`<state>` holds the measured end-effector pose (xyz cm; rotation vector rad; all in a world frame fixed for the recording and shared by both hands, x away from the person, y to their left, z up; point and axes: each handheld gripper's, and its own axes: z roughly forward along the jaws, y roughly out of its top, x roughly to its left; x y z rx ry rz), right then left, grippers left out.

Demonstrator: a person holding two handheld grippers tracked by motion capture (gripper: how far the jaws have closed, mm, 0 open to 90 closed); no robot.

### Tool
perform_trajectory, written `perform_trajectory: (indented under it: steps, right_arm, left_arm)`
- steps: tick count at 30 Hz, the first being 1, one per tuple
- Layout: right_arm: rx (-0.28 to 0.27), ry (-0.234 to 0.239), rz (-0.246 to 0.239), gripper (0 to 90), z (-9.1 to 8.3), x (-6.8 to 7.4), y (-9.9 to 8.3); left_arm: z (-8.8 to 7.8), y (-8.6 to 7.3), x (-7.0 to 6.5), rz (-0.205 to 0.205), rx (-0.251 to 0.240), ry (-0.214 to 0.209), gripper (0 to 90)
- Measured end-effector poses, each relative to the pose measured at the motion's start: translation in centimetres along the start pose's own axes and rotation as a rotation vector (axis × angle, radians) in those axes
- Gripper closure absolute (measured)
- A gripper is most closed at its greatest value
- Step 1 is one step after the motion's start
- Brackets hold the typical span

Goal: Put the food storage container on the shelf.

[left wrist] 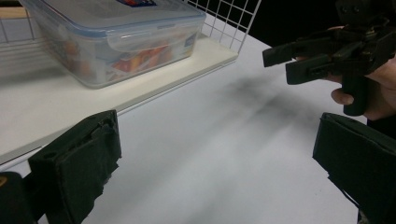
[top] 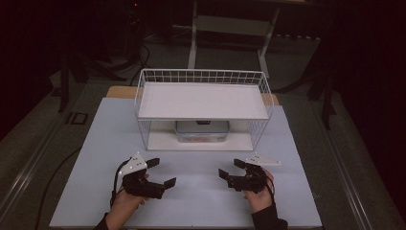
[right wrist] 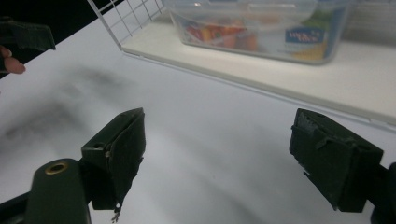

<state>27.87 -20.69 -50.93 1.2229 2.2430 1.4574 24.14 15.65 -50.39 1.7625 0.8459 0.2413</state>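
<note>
The white wire-mesh metal rack (top: 143, 84) has thin coated rods and smooth, matt white shelf boards. The clear plastic box with a glossy blue-rimmed lid (left wrist: 112, 32) shines. The pale bench top (top: 95, 158) looks smooth and matt. Rough, frayed black padding covers the left gripper (left wrist: 210, 163) jaws.

Lidded clear food box (top: 201, 131) upright on rack's lower shelf (top: 163, 142)

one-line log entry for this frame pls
left gripper: open, empty, above table | right gripper: open, empty, above table | clear lidded container: lid on, lower shelf of white wire rack | contact: none
</note>
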Motion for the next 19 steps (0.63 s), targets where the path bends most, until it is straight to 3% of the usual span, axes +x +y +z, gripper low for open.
perform_trajectory:
  steps: [7,19]
  right_arm:
    - [0.015,-0.018,-0.021,18.9,-0.49,-0.42,-0.68]
    - [0.02,-0.016,0.003,18.9,-0.36,-0.95,-0.99]
  left_arm:
    - [0.06,-0.23,0.1,-0.001,0.007,-0.001,0.6]
    - [0.06,-0.32,0.11,-0.003,0.004,-0.004,0.6]
